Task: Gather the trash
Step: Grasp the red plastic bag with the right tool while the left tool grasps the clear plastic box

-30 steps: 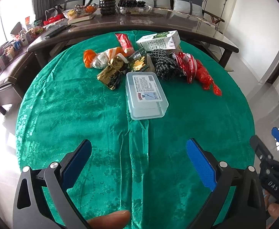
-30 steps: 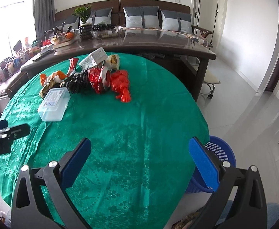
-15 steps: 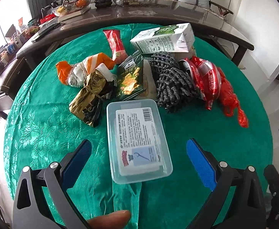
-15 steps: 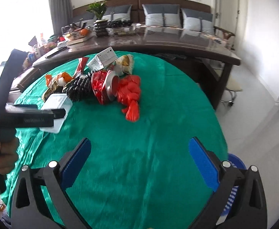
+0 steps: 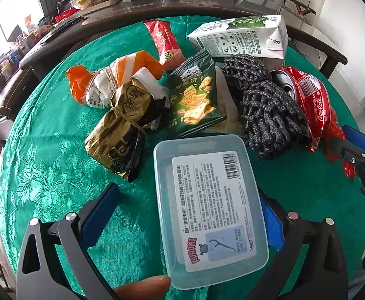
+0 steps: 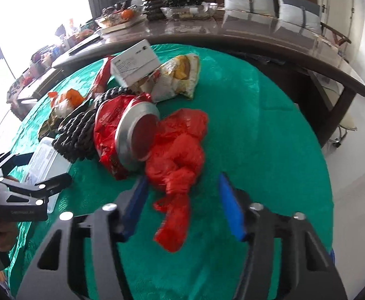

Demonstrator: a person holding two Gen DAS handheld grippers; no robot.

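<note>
Two grippers over the trash pile

Left gripper (image 5: 187,215) is wide open around the plastic box (image 5: 208,207); right gripper (image 6: 182,205) is closing around the red bag (image 6: 180,157), not yet pressing.

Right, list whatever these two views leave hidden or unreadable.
- Left wrist view: left gripper's right pad sits behind the clear plastic box; contact unclear.
- Left wrist view: the right gripper is cut off by the frame edge.
- Right wrist view: milk carton print blurred.
</note>
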